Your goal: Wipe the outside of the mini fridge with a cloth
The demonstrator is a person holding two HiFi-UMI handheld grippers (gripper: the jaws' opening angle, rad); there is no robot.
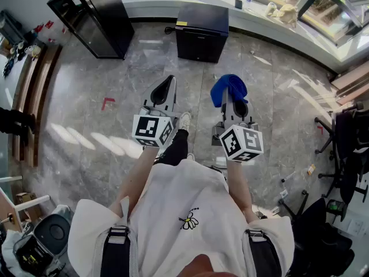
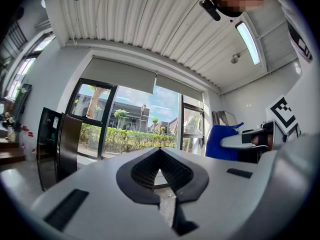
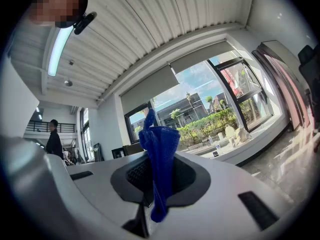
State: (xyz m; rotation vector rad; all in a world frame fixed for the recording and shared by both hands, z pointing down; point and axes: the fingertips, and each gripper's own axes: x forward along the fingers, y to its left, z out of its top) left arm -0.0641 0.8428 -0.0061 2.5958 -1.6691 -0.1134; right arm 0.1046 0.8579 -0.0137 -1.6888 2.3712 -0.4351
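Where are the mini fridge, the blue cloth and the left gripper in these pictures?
mini fridge (image 1: 202,19): head view, on its black top.
blue cloth (image 3: 160,149): right gripper view, on the fold standing between the jaws.
left gripper (image 1: 165,88): head view, between its fingertips.

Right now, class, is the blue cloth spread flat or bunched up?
Bunched up: the blue cloth sticks up as a crumpled wad pinched between the jaws of the right hand-held gripper, none of it laid flat.

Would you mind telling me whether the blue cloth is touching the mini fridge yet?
Apart. The head view shows the blue cloth, held in the right hand-held gripper, with bare floor between it and the mini fridge.
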